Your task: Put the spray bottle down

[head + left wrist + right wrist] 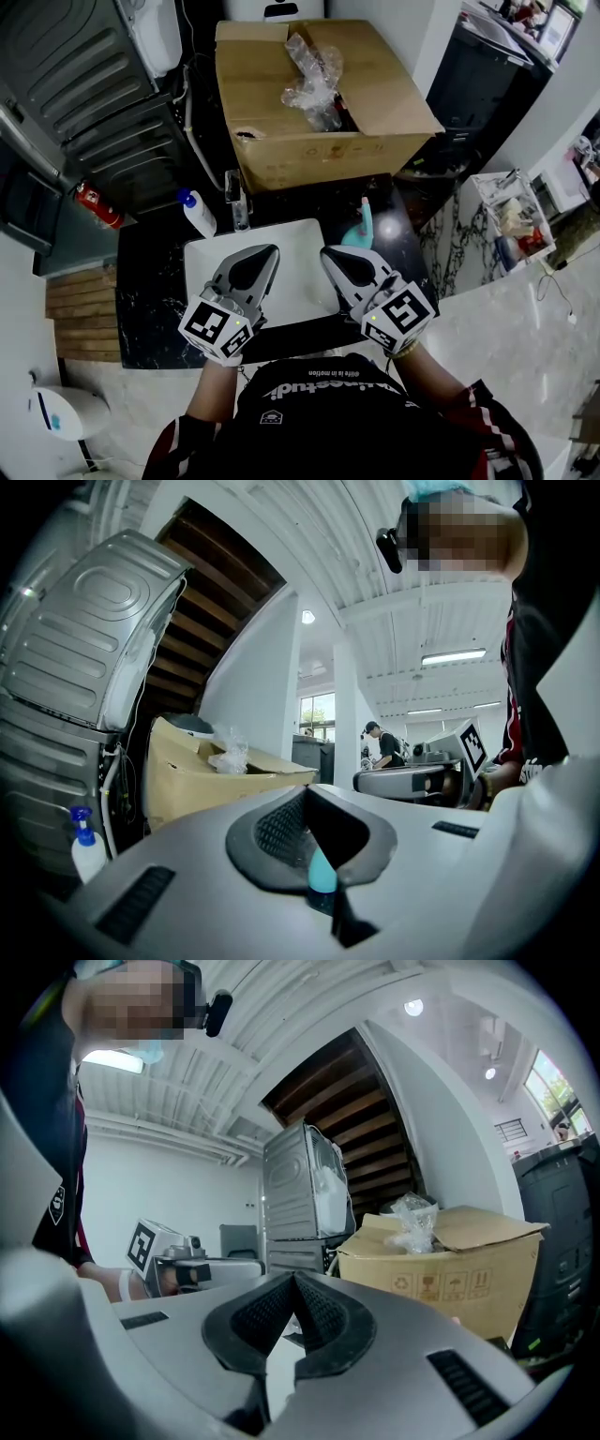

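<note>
The teal spray bottle point(362, 226) stands upright on the black counter point(150, 281), just right of the white sink point(302, 236). My right gripper point(327, 251) hovers over the sink's right side, shut and empty, its tip a little short of the bottle; its pads point(314, 1312) meet with nothing between them. My left gripper point(270, 249) floats over the sink's left half, also shut and empty. In the left gripper view a teal sliver point(322, 872) of the same colour shows in the slit below the closed pads point(281, 829).
A white bottle with a blue cap point(198, 214) and a faucet point(234, 199) stand behind the sink. A large open cardboard box point(319, 141) with crumpled plastic sits beyond. Stacked grey machines point(84, 94) and a red extinguisher point(97, 206) are at the left.
</note>
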Demonstrator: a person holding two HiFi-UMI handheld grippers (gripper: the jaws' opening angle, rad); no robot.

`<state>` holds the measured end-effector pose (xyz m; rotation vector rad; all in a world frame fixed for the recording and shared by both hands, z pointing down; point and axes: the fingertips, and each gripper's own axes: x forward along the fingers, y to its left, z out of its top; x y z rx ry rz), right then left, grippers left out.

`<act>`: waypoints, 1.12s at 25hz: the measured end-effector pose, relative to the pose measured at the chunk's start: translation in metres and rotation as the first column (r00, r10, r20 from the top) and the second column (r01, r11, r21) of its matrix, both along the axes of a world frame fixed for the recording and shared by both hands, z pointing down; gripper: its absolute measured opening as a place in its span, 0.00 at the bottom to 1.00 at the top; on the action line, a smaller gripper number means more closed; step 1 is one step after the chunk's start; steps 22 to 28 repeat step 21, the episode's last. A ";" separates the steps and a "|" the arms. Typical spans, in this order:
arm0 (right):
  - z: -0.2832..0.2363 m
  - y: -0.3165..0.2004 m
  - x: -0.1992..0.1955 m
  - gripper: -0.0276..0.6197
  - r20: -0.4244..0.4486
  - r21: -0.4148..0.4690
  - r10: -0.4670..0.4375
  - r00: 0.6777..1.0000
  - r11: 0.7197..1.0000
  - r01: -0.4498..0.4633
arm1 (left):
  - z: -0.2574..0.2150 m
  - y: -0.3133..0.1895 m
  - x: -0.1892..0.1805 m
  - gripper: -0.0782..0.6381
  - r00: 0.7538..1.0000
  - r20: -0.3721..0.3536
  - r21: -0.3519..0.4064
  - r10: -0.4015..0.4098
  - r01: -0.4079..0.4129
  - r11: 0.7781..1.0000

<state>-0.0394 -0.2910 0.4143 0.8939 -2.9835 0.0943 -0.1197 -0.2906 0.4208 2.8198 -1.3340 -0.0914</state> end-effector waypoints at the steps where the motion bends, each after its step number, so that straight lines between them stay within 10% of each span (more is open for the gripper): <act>1: 0.000 0.000 0.000 0.10 0.001 -0.001 0.002 1.000 1.000 -0.002 | 0.000 0.000 0.000 0.13 1.000 0.000 0.000 0.000 0.000 1.000; 28: 0.009 -0.006 0.009 0.10 0.000 -0.023 0.034 0.999 0.999 -0.034 | 0.004 -0.005 0.003 0.13 1.000 0.009 0.004 0.020 -0.020 1.000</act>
